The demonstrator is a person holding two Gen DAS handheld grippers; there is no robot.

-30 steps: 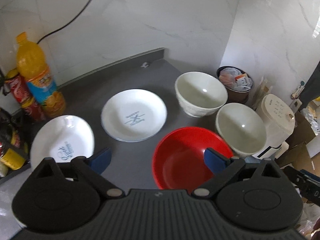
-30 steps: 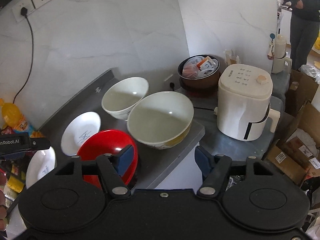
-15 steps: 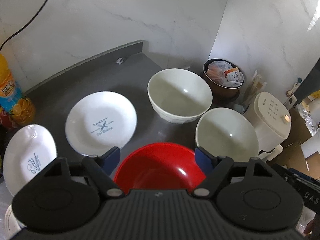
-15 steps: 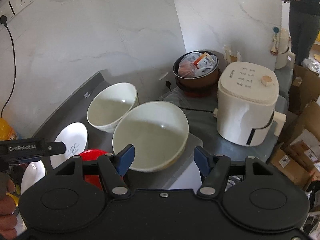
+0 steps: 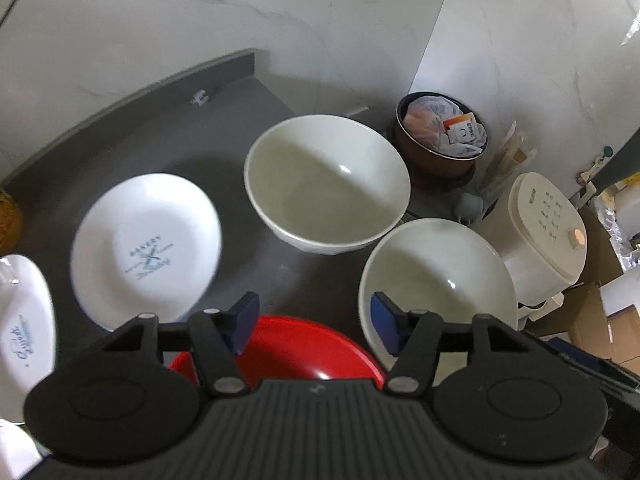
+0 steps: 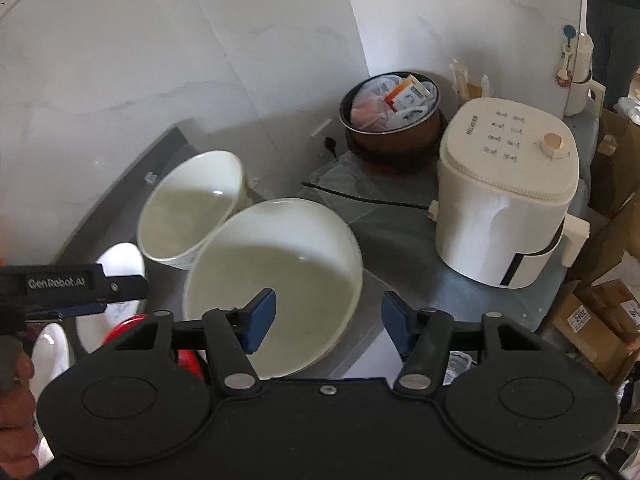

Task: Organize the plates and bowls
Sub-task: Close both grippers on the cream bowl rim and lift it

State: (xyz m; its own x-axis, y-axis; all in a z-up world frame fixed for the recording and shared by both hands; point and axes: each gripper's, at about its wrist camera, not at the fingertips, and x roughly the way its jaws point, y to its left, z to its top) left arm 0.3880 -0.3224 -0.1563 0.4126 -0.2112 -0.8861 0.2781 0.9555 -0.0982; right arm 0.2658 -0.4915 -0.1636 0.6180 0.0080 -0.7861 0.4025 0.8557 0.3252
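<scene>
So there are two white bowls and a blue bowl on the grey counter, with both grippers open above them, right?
Not quite: the third bowl is red, not blue, as the left wrist view shows. The two white bowls, grey counter and open left gripper and right gripper stand.

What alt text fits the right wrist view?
The right gripper hovers open over the near rim of a white bowl at the grey counter's edge, its fingers having just been closing. Behind sit a second white bowl, a brown pot and a cream appliance.
</scene>
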